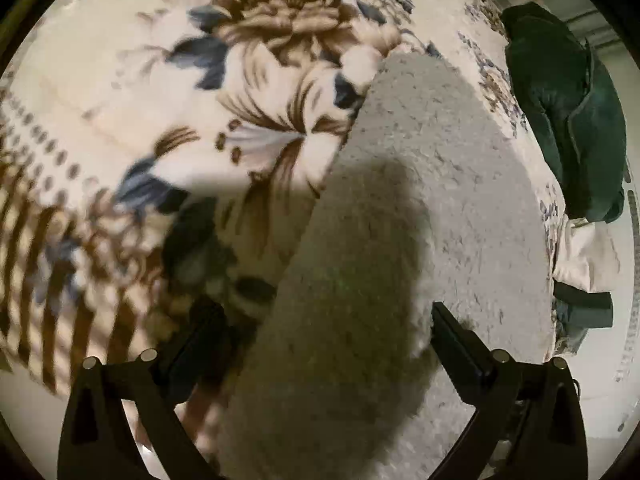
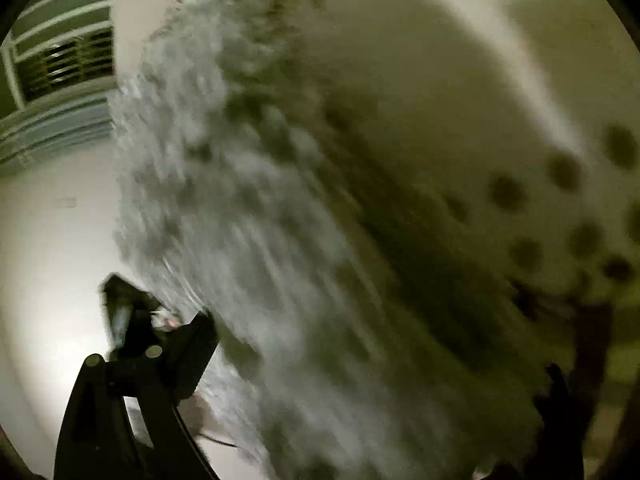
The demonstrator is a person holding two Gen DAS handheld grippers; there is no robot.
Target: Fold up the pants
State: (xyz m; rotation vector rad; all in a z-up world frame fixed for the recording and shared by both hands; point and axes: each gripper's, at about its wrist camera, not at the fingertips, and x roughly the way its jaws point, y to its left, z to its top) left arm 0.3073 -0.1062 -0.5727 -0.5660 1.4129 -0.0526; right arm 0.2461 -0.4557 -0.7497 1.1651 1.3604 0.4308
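Observation:
Grey fleecy pants point(image 1: 420, 208) lie in a long strip across a cream blanket point(image 1: 132, 80) with brown and blue flowers. My left gripper point(image 1: 324, 336) points down over them and is open wide. Its left finger hangs over the blanket and its right finger over the grey cloth, and the pads do not press on it. The right wrist view is badly blurred. There the grey pants point(image 2: 248, 208) fill the middle, close up. My right gripper point(image 2: 376, 372) stands open, its left finger point(image 2: 196, 352) at the cloth's edge and its right finger dark at the lower right.
A dark green garment point(image 1: 568, 112) lies at the bed's right edge, with a white cloth point(image 1: 588, 256) below it. The right wrist view has a pale floor point(image 2: 48, 240) on the left, a barred window point(image 2: 64, 60) at top left, and the blanket's dotted border point(image 2: 560, 168) on the right.

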